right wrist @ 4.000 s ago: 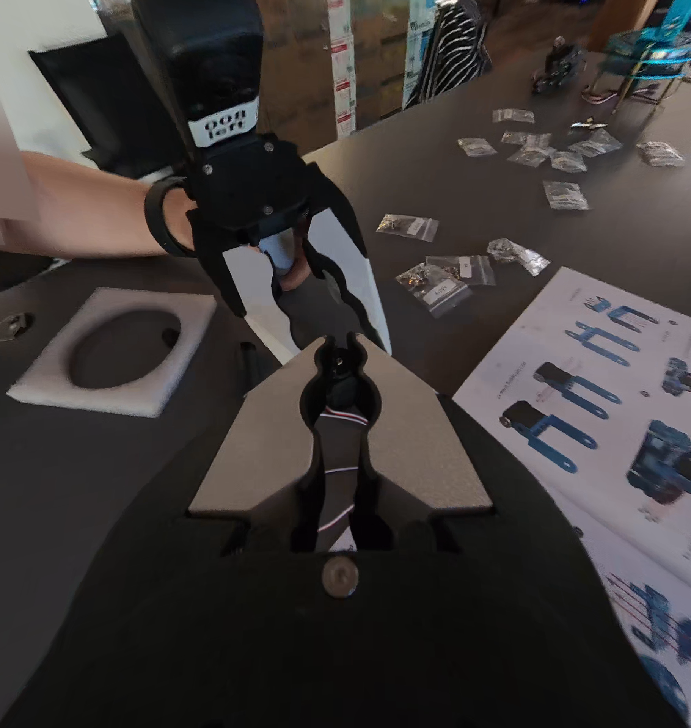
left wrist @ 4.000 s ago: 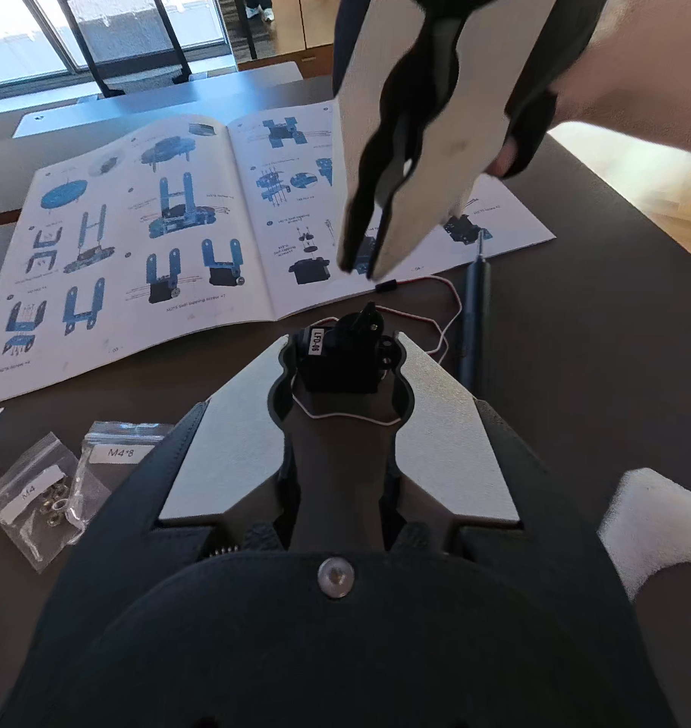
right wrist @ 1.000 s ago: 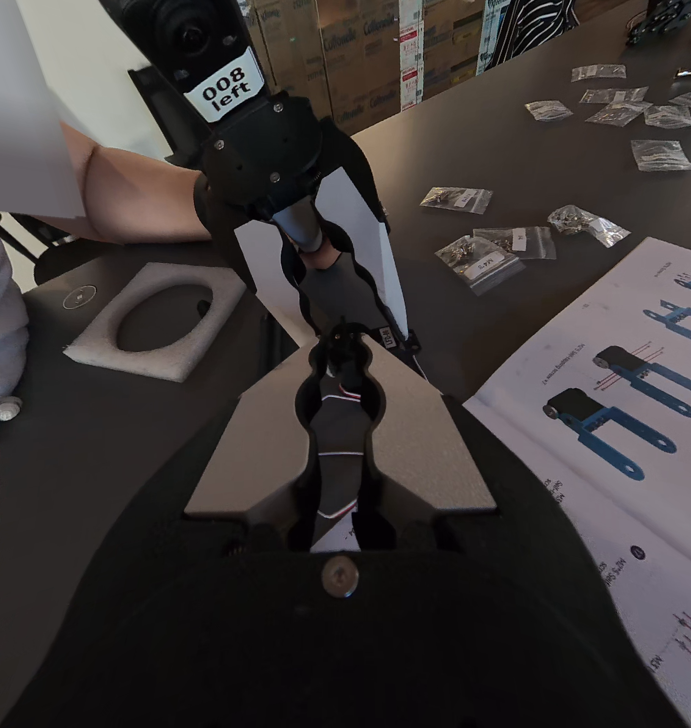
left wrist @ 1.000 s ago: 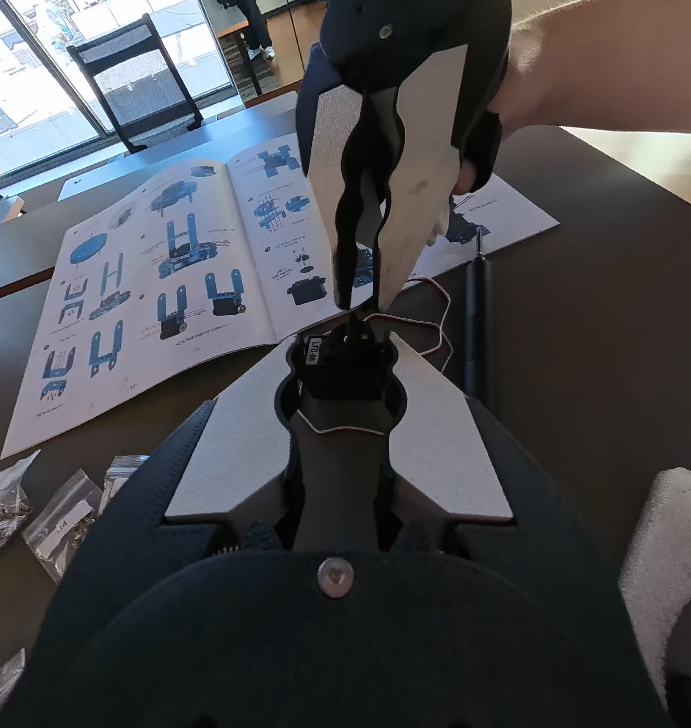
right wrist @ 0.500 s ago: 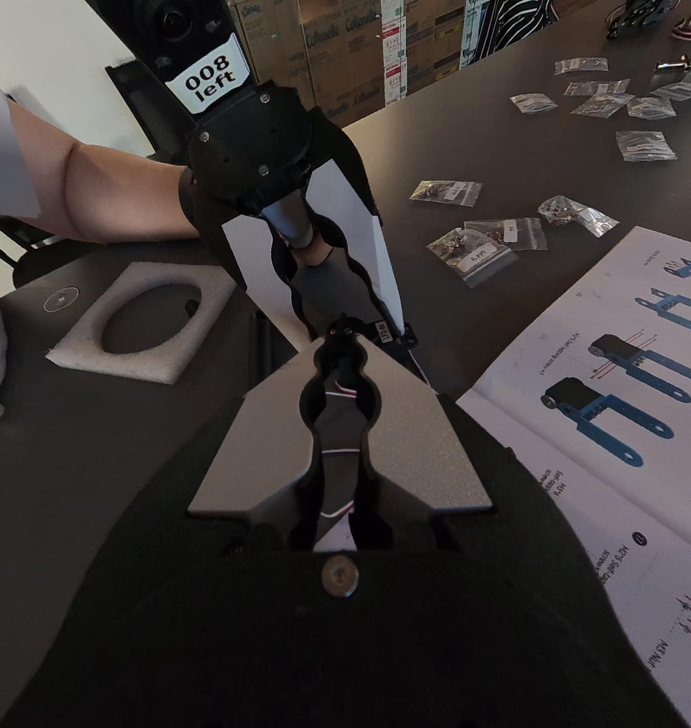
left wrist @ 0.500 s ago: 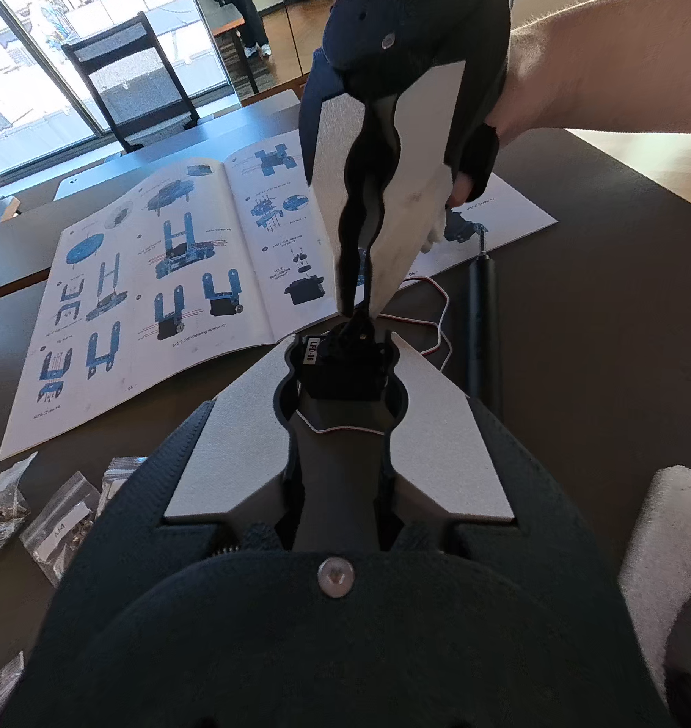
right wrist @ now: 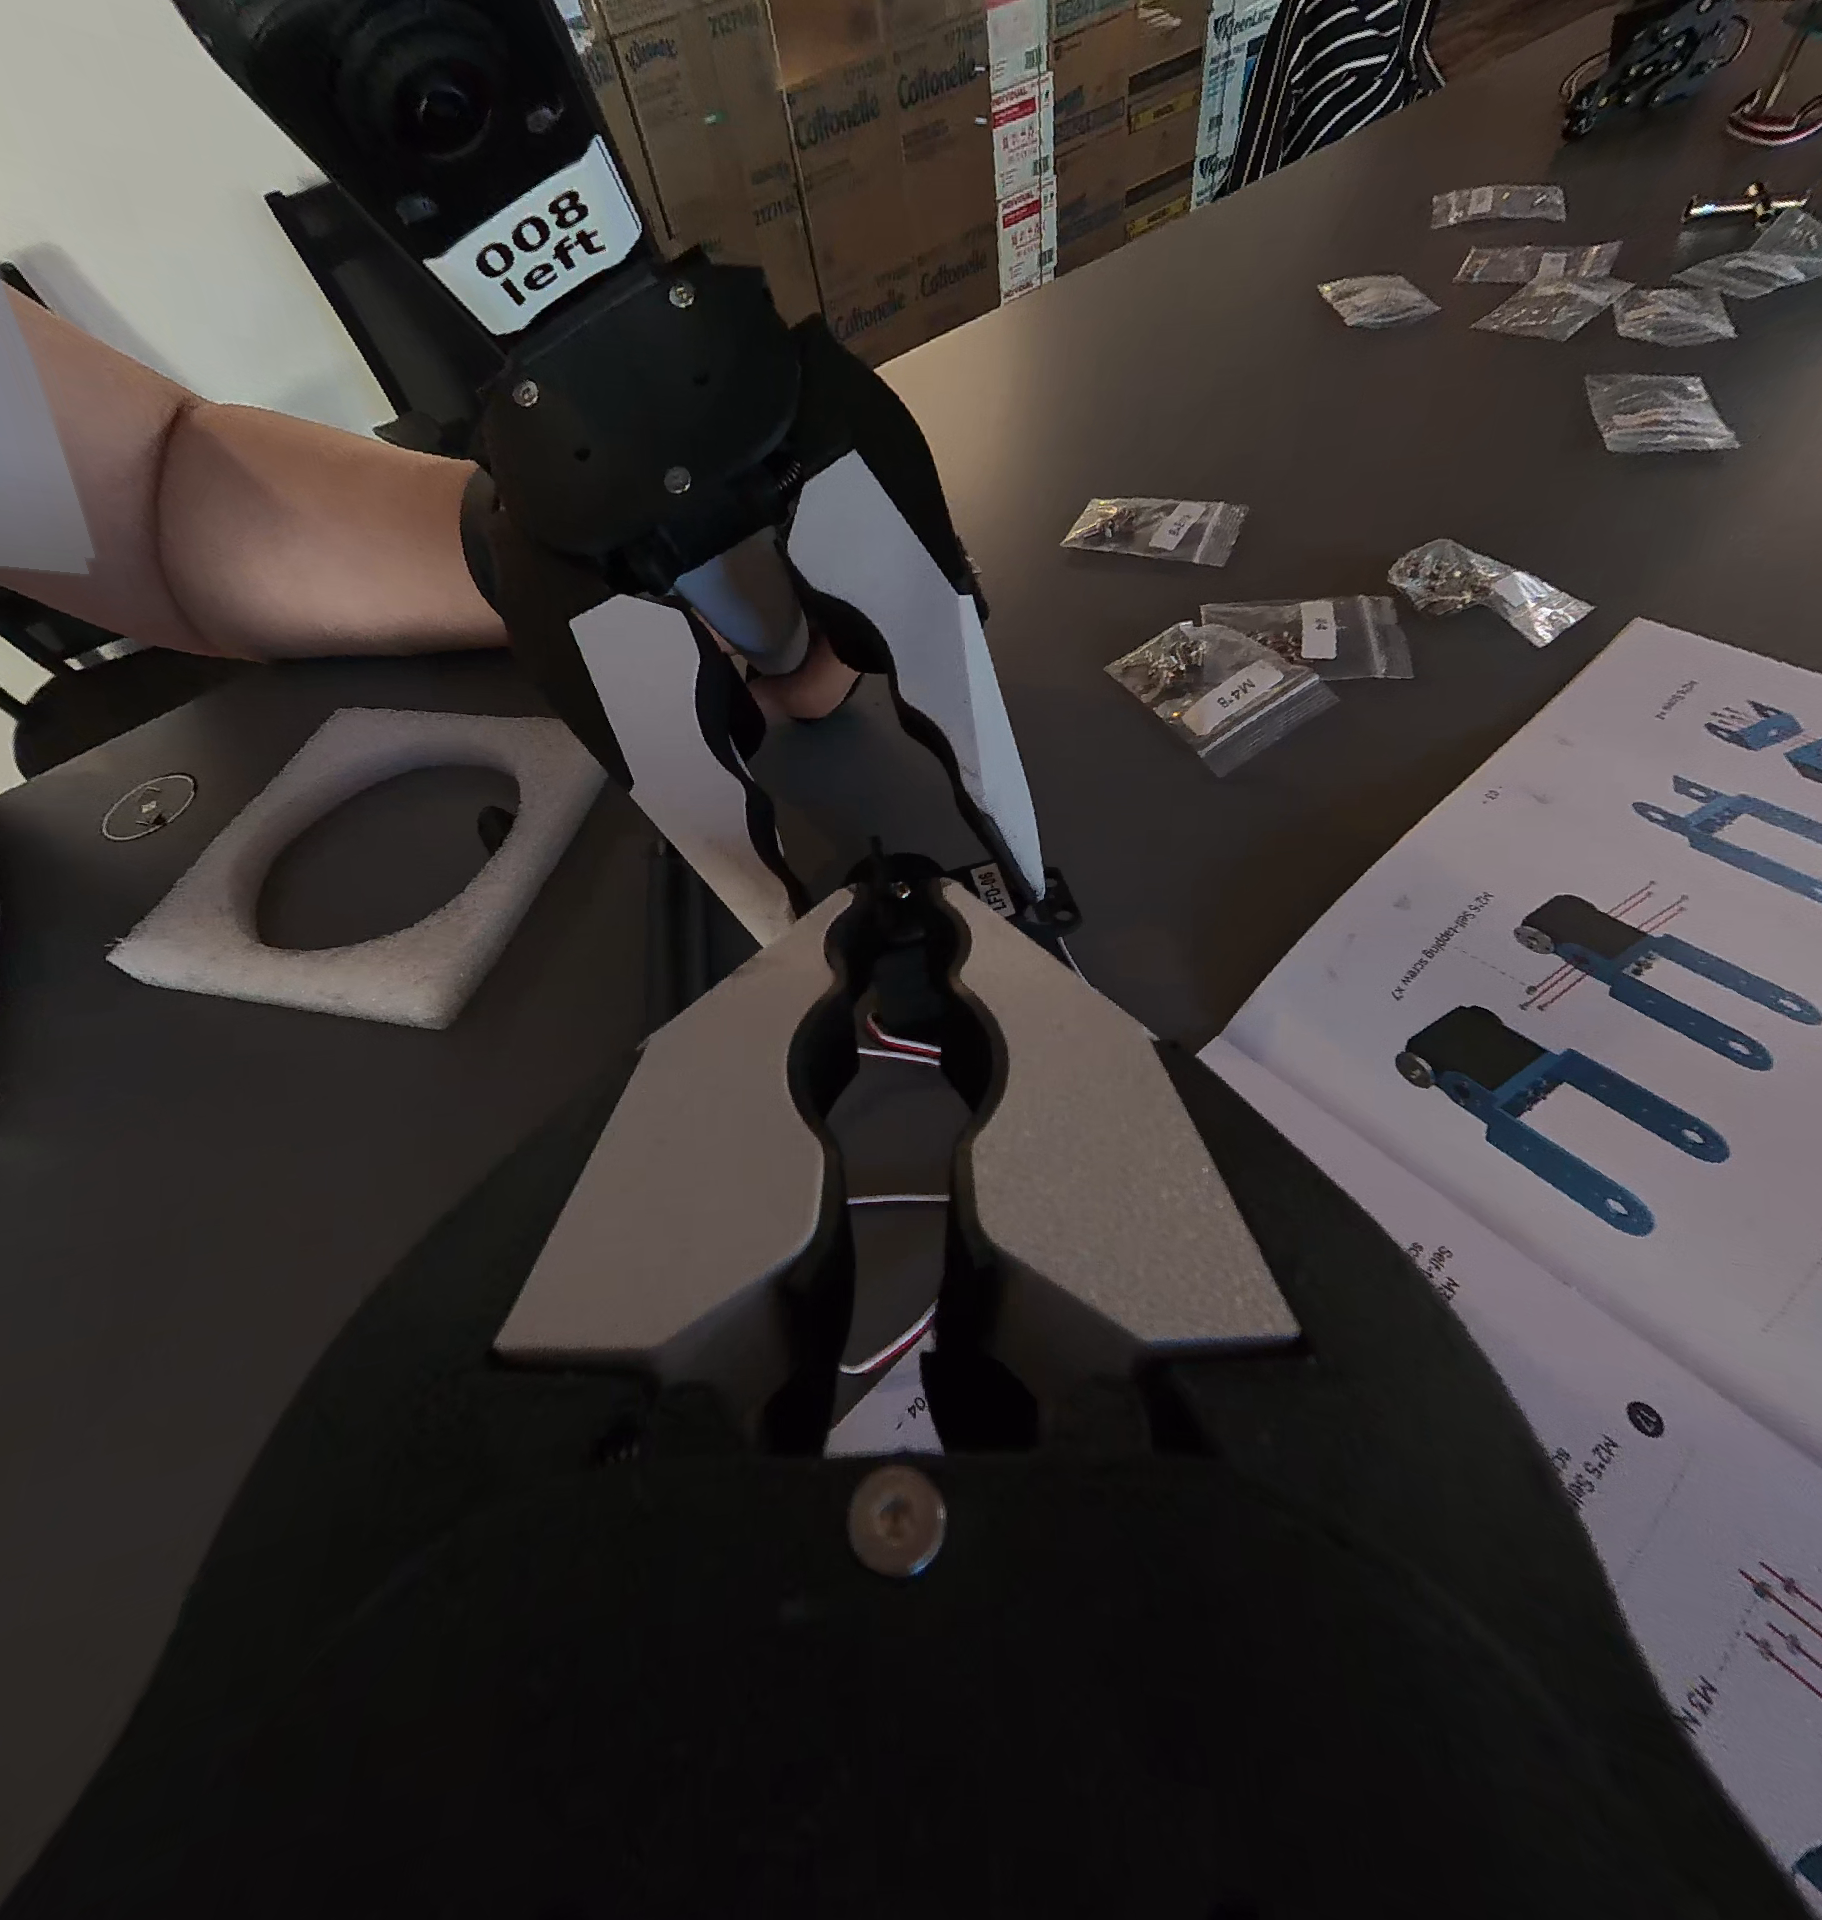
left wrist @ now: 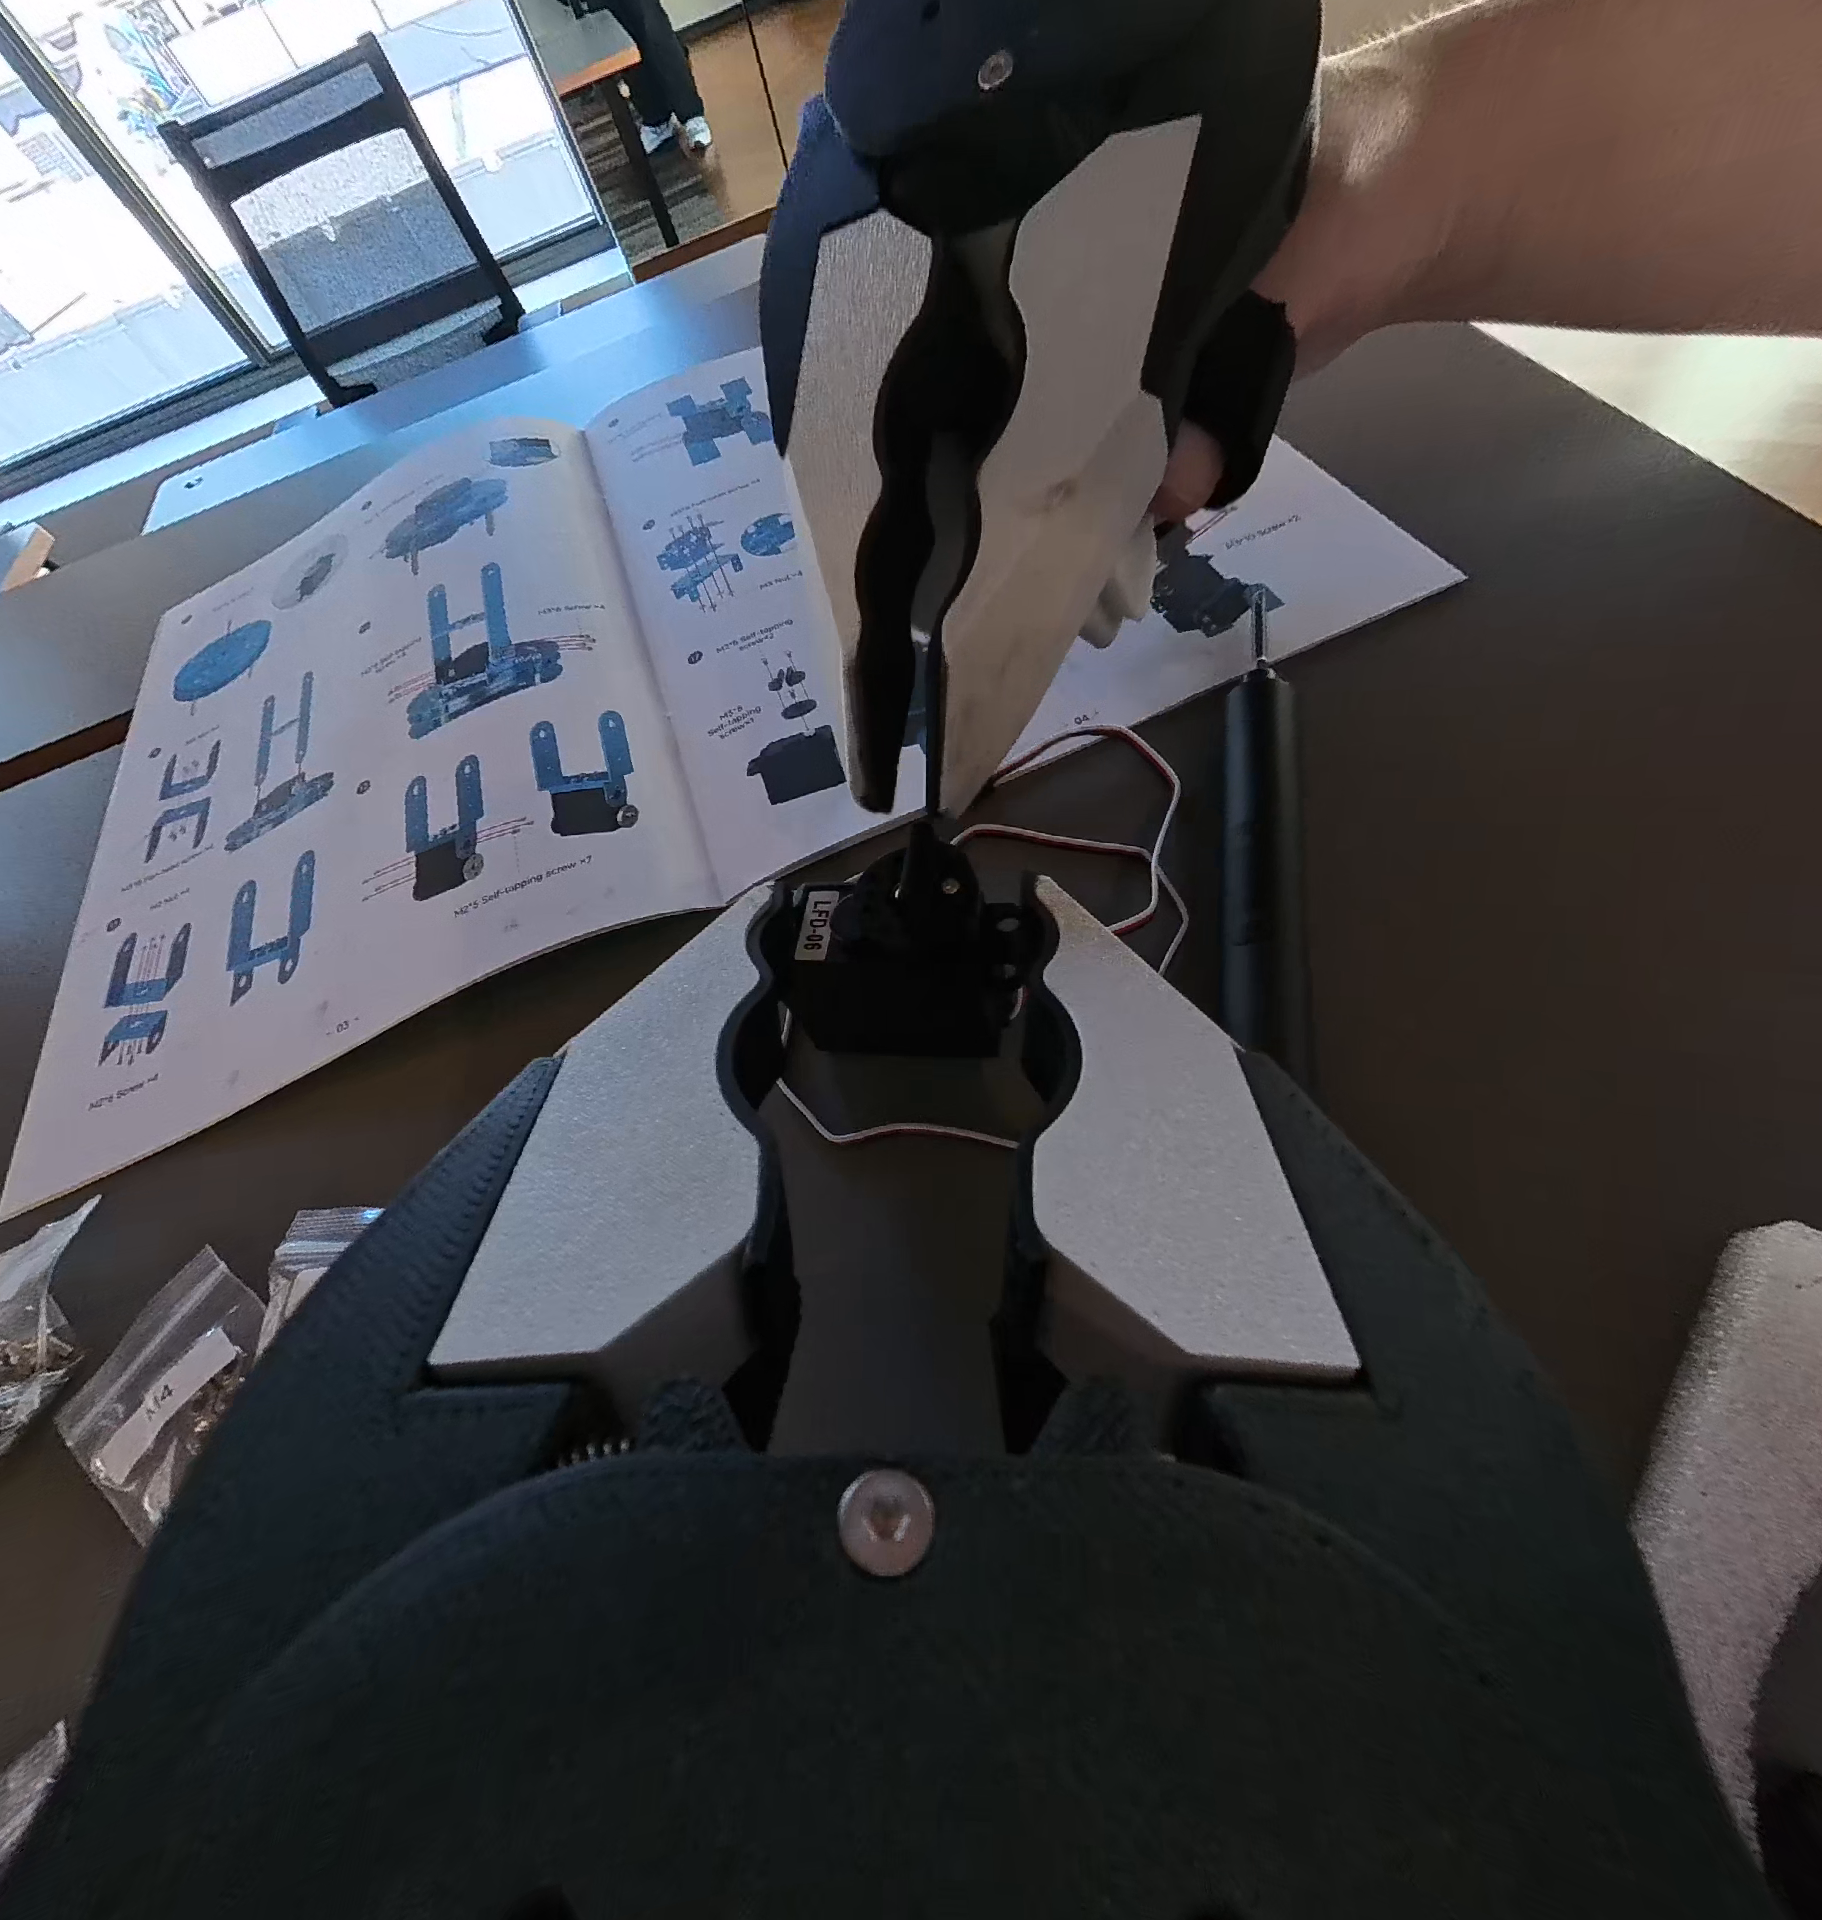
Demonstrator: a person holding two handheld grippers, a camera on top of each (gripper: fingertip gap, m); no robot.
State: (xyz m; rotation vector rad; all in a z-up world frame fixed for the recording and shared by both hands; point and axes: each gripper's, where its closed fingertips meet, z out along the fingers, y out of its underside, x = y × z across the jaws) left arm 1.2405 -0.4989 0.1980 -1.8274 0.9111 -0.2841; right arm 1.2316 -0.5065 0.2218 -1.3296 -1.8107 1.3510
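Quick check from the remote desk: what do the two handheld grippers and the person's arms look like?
Both are black printed bodies with two wedge-shaped fingers, faced in pale grey and wavy along their inner edges. The left gripper has a silver screw at its hinge, as does the right gripper. In the right wrist view, the left one carries a camera and a white label. Forearms bare; a black strap wraps the right hand.

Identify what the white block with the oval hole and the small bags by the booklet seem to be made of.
White block: apparently soft foam, matte, with a grainy surface and fuzzy cut edges. Small bags: thin clear plastic film, glossy and crinkled, with metal hardware visible through it.
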